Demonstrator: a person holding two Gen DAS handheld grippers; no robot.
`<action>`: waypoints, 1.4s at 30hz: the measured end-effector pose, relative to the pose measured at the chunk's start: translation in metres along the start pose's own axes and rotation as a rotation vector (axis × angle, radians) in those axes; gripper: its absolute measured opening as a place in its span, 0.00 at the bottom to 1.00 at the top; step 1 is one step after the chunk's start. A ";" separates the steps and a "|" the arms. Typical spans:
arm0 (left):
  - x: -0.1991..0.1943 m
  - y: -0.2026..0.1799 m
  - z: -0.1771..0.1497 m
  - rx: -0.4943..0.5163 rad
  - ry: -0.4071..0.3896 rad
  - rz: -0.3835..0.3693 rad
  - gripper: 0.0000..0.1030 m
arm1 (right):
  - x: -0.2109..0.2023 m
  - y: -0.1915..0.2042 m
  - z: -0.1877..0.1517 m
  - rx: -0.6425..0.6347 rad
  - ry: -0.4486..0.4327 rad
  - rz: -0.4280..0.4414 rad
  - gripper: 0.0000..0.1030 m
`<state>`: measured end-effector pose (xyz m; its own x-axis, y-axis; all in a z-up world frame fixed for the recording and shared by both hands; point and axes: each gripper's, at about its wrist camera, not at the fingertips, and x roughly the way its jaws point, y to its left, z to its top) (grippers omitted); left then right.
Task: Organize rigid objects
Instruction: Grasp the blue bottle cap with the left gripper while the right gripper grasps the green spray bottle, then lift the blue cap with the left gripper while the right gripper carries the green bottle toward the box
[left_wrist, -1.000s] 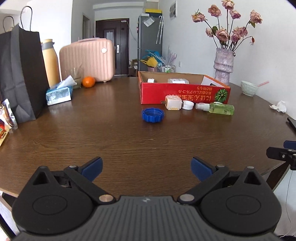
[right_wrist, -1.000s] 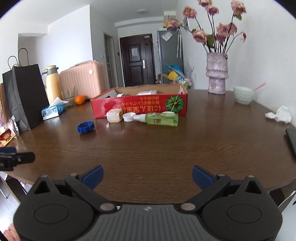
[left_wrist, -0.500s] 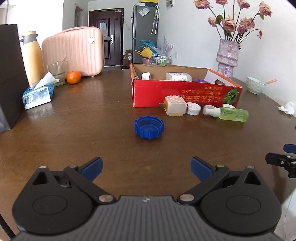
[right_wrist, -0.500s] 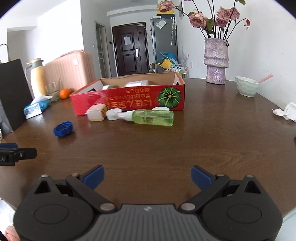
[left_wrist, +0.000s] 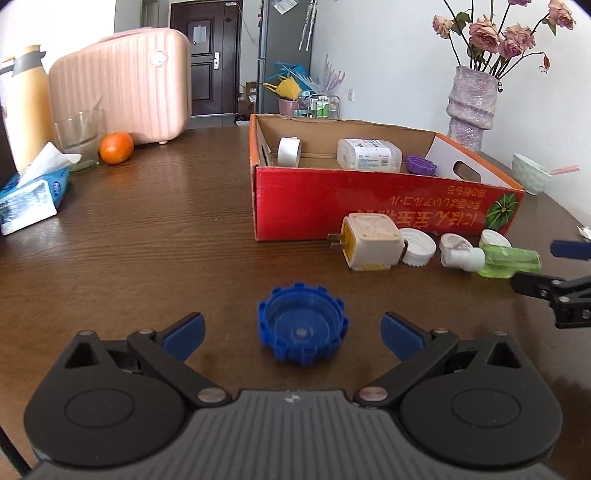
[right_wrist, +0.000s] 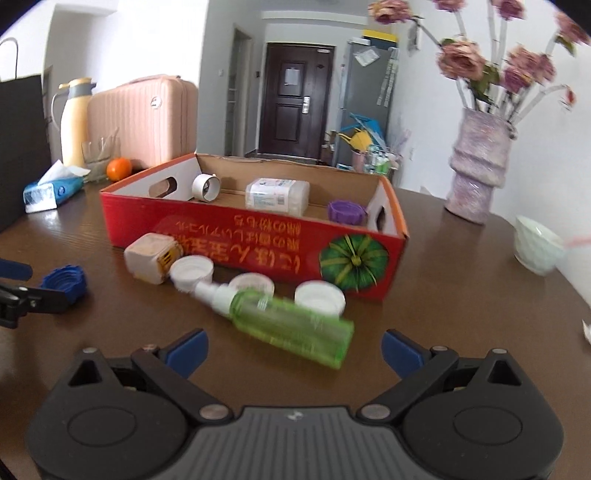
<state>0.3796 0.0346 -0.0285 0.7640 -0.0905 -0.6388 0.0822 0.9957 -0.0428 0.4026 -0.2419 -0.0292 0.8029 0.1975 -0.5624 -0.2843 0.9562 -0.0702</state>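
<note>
Spanning the frame, a dark wooden table (left_wrist: 147, 229) carries a red cardboard box (left_wrist: 369, 199) toward its far edge, already holding a tape roll, a white tub and a purple cap. Nearer the front edge, the left gripper (left_wrist: 291, 328) hovers with jaws spread either side of a blue cap (left_wrist: 303, 328), not touching it. The right gripper (right_wrist: 295, 347), jaws likewise spread, faces a green spray bottle (right_wrist: 291, 325) lying on its side beside white lids. Risks: the low cap may skid from closing jaws; the round bottle may roll away if nudged.
</note>
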 end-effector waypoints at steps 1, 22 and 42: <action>0.004 0.001 0.001 -0.001 0.002 -0.005 1.00 | 0.007 0.000 0.004 -0.017 0.001 0.005 0.97; -0.030 -0.010 -0.024 -0.016 -0.014 -0.049 0.52 | -0.001 0.013 -0.015 0.029 0.086 0.057 0.34; -0.083 -0.043 -0.084 0.124 -0.043 -0.075 0.59 | -0.095 0.058 -0.080 0.142 0.016 -0.009 0.36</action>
<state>0.2590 0.0005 -0.0380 0.7795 -0.1675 -0.6036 0.2162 0.9763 0.0082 0.2681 -0.2228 -0.0463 0.7962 0.1863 -0.5757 -0.1993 0.9791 0.0413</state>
